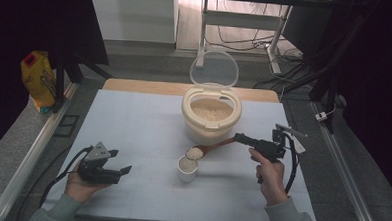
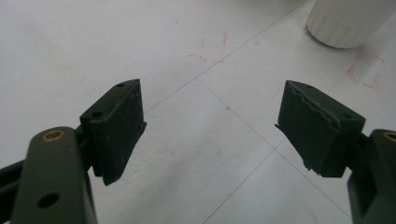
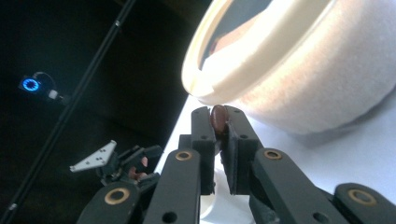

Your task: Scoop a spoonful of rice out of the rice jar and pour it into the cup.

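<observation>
The right hand-held gripper point(image 1: 243, 138) has its jaws clamped on the handle of a wooden spoon point(image 1: 213, 146), whose bowl, heaped with rice, hangs just over a small white cup point(image 1: 187, 168) near the middle of the surface point(image 1: 133, 123). It looks like rice is being moved from the cream container point(image 1: 211, 115) into the cup. To do this well, I'd say the spoon should be rolled slowly about its handle with the bowl kept centred above the cup's mouth, since the opening is narrow and grains would scatter easily. From the right gripper view the handle end point(image 3: 217, 119) sits squeezed between the jaws, though how firm the hold is I can't quite tell.

The left hand-held gripper point(image 1: 125, 170) rests low on the surface, jaws wide apart and holding nothing, well clear of the cup. The container stands just behind the spoon, its clear lid point(image 1: 214, 69) tipped up and back. A yellow bag point(image 1: 37, 78) sits off at the far left edge, out of the way.
</observation>
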